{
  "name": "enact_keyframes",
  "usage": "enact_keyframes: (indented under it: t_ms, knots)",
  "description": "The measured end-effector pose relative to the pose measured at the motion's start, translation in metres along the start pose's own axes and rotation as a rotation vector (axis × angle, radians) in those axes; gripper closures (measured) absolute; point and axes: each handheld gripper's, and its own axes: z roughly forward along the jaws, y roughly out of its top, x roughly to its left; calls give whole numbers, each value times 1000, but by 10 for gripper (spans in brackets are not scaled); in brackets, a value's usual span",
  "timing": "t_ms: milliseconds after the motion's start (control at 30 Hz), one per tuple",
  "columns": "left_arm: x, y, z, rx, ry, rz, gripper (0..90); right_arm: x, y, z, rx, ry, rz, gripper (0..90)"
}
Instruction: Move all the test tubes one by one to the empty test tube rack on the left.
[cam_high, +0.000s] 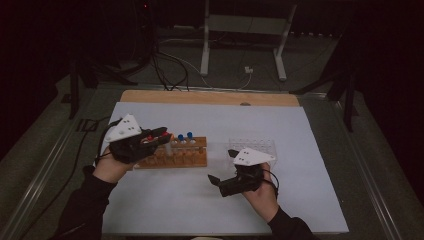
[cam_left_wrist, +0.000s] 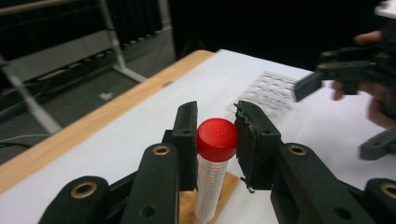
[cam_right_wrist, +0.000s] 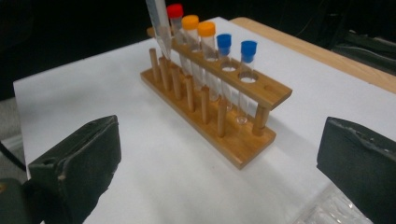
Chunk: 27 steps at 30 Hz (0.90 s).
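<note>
Nearest the lens on my right tongs (cam_high: 221, 169) are its own two black pads (cam_right_wrist: 77, 161), standing as wide as they go with nothing between them — no hold, no contact. I keep that hand low over the paper, jaws aimed at the rack, presumably to be ready for a hand-over or to steady the wood if it shifts.

Largest item: the table (cam_high: 210, 97), wooden edge showing at the far side, covered by a white sheet (cam_high: 210, 205) that gives a plain work surface. On it, near my left hand, stands the wooden rack (cam_right_wrist: 224, 135); upright pegs along its front, holes along the top bar. Just to the right of it in the high view sits a clear rack (cam_high: 252, 145), apart from the wooden one and, as far as I can tell, empty.

In the wooden rack: one red-capped, two orange-capped and two blue-capped tubes (cam_right_wrist: 223, 65), all upright in their holes.

My left tongs (cam_high: 161, 134) are nearly closed on a red-capped tube (cam_left_wrist: 215, 158), pads pinching the cap from both sides. Gripping at the cap keeps the tube hanging plumb. Its pointed tip hangs above the left end of the wooden rack, clear of the holes — lifted out, I judge, for transfer towards the clear rack.
</note>
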Motion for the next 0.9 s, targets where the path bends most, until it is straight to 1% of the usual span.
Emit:
enact_keyframes:
  t_ms: [67, 100, 133, 167, 200, 233, 300, 333, 367, 400, 433, 467, 567, 600, 633, 667, 700, 800, 900]
  knots:
    - [7, 0, -8, 0, 41, -2, 717, 0, 0, -1, -8, -2, -6, 0]
    - [11, -1, -12, -5, 58, -10, 717, 0, 0, -2, -10, -2, -9, 0]
    - [15, -1, -16, -6, 73, -19, 717, 0, 1, -2, -5, 1, -14, 0]
    - [19, -2, -19, -3, 99, -19, 717, 0, 0, -2, -4, -7, -19, 0]
    - [22, -2, -22, 1, 114, -21, 717, 0, 0, -2, -4, -7, -19, 0]
    - [25, -4, -25, 1, 125, -27, 717, 0, 0, -1, 0, -4, -20, 0]
    - [32, -8, -28, 3, 169, -33, 717, 0, 0, -1, -2, -9, -22, 0]
    - [36, -10, -29, -2, 181, -42, 717, -1, 0, -1, -3, -5, -22, 0]
    - [40, -13, -29, -13, 179, -60, 717, 0, 0, -1, -4, -10, -24, 0]
    - [43, -16, -28, -21, 186, -70, 717, 0, 0, -1, -6, -9, -26, 0]
    - [46, -20, -27, -19, 193, -83, 717, 0, 0, -1, -9, -7, -27, 0]
    - [49, -23, -25, -17, 190, -93, 717, 0, 0, -2, -10, -9, -29, 0]
    - [53, -31, -19, -11, 216, -85, 718, 0, 0, -2, -13, -10, -31, 0]
    - [55, -34, -17, -17, 204, -94, 717, 0, -1, -2, -13, -9, -30, 0]
    - [56, -38, -14, -19, 202, -94, 717, -1, -1, -2, -9, -8, -32, 0]
    - [57, -41, -11, -11, 220, -95, 717, -1, -1, -2, -10, -10, -34, 0]
    - [60, -44, -8, 0, 209, -106, 717, -1, -1, -1, -9, -9, -33, 0]
    - [62, -53, 0, 37, 199, -120, 718, -1, -1, -1, -6, -10, -36, 0]
    - [61, -59, 8, 68, 189, -122, 718, -1, -2, -1, -5, -9, -35, 0]
